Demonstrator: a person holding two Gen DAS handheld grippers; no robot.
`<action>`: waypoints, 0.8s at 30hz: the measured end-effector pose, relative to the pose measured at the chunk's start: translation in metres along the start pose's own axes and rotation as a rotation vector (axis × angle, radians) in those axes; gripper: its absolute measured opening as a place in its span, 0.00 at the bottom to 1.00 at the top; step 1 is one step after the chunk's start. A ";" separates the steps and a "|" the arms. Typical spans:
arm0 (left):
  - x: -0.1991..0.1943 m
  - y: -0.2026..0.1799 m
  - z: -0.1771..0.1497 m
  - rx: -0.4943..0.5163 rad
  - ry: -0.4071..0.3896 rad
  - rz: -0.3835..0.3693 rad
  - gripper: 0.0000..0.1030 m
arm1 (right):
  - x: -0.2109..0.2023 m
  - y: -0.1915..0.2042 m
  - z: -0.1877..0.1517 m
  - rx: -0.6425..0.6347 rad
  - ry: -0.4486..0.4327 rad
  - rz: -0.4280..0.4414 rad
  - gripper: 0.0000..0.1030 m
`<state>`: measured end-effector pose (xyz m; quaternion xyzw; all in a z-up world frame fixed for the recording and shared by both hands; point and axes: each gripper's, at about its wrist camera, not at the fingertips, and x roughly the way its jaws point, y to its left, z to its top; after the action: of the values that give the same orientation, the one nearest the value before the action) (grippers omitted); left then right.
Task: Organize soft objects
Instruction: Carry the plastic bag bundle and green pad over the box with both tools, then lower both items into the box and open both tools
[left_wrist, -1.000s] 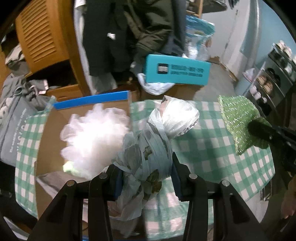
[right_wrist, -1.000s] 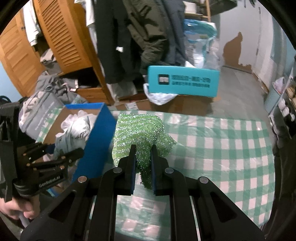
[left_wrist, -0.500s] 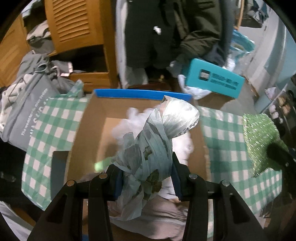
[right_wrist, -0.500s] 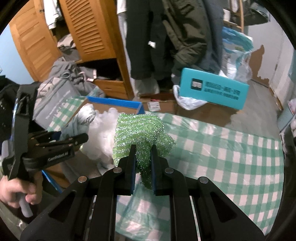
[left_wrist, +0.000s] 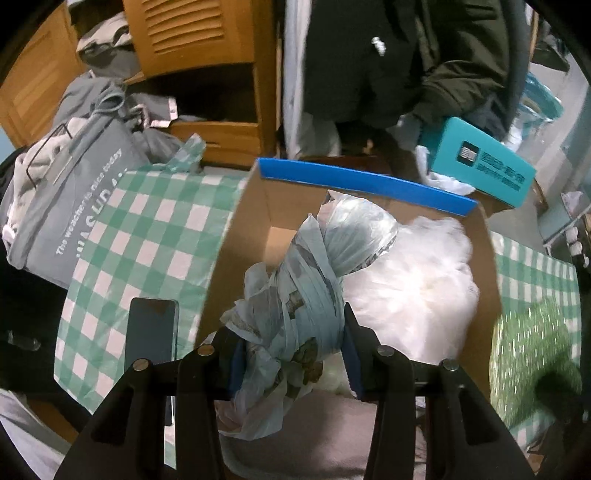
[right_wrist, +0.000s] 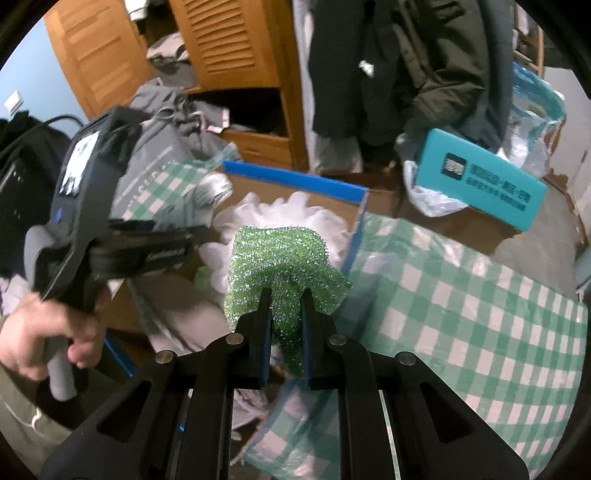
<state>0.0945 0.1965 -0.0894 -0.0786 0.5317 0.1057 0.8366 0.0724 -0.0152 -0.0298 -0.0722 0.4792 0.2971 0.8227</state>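
While both loads are carried over the box, the left gripper (left_wrist: 291, 354) is seen clamped about the middle of a knotted bundle of pale, crumpled plastic bags (left_wrist: 314, 288), and the right gripper (right_wrist: 286, 332) is pinched tight on the lower edge of a green, glittery mesh scouring cloth (right_wrist: 284, 273). Both things are judged light, limp and readily crushed; the plastic is likely slippery, so a hold across the wrapped waist is favoured, whereas the rough mesh can be taken at any fold. Beneath the bundle lies the open cardboard box with a blue-taped rim (left_wrist: 362, 182), already holding a white puffy mesh ball (left_wrist: 413, 280) and some greyish cloth, with bare floor left at its far left corner. The cloth is held above the box's near right edge. Beside the box, on the green-and-white checked tablecloth (left_wrist: 147, 229), a dark phone (left_wrist: 151, 332) is to be avoided. Farther off, a teal carton (right_wrist: 480, 177) and hanging coats are well apart.
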 end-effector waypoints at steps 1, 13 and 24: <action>0.003 0.003 0.001 -0.009 0.007 -0.002 0.44 | 0.003 0.004 0.000 -0.012 0.006 0.007 0.11; 0.012 0.010 -0.003 -0.027 0.059 0.007 0.69 | 0.036 0.034 -0.005 -0.097 0.093 0.075 0.18; -0.023 0.011 -0.013 0.000 0.003 0.014 0.75 | 0.024 0.033 -0.009 -0.083 0.082 0.081 0.47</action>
<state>0.0707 0.2016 -0.0742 -0.0752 0.5333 0.1113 0.8352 0.0561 0.0183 -0.0494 -0.0987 0.5022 0.3467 0.7860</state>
